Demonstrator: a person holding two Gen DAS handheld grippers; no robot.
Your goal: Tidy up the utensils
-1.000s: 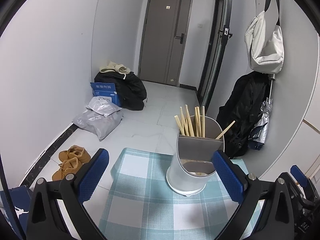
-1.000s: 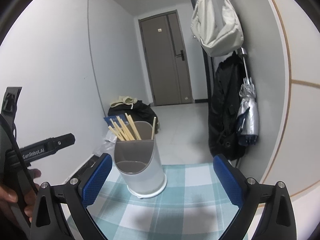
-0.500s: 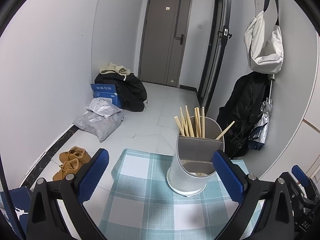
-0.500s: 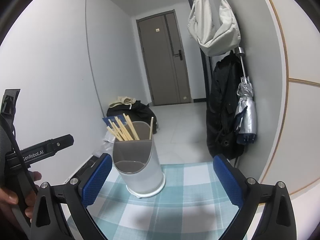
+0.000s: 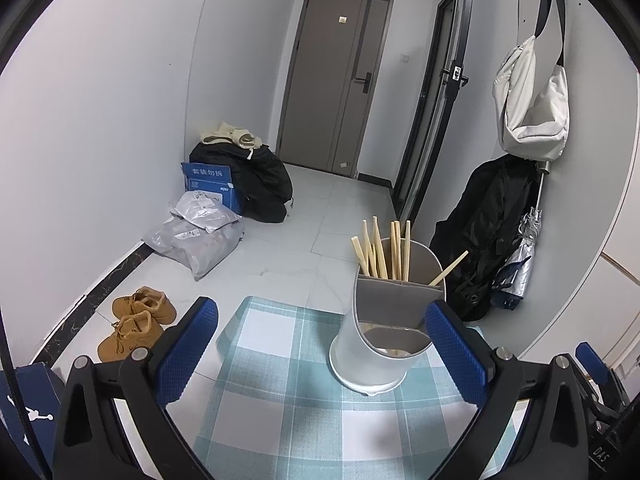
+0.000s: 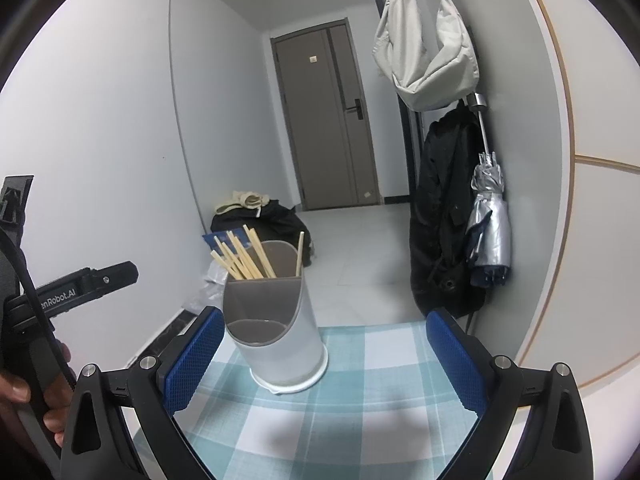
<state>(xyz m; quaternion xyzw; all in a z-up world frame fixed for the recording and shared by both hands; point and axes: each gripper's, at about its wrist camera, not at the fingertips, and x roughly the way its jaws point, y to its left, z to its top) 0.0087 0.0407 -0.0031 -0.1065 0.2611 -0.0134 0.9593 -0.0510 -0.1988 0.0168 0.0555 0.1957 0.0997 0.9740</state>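
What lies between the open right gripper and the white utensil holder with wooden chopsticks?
Nothing: in the right wrist view, only bare checked tablecloth separates the right gripper from the white utensil holder.

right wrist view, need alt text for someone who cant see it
A white utensil holder with wooden chopsticks in its back compartment stands on a checked tablecloth, between the open blue fingers of the right gripper. The left gripper, held in a hand, shows at the left edge; a hallway with a door lies behind.
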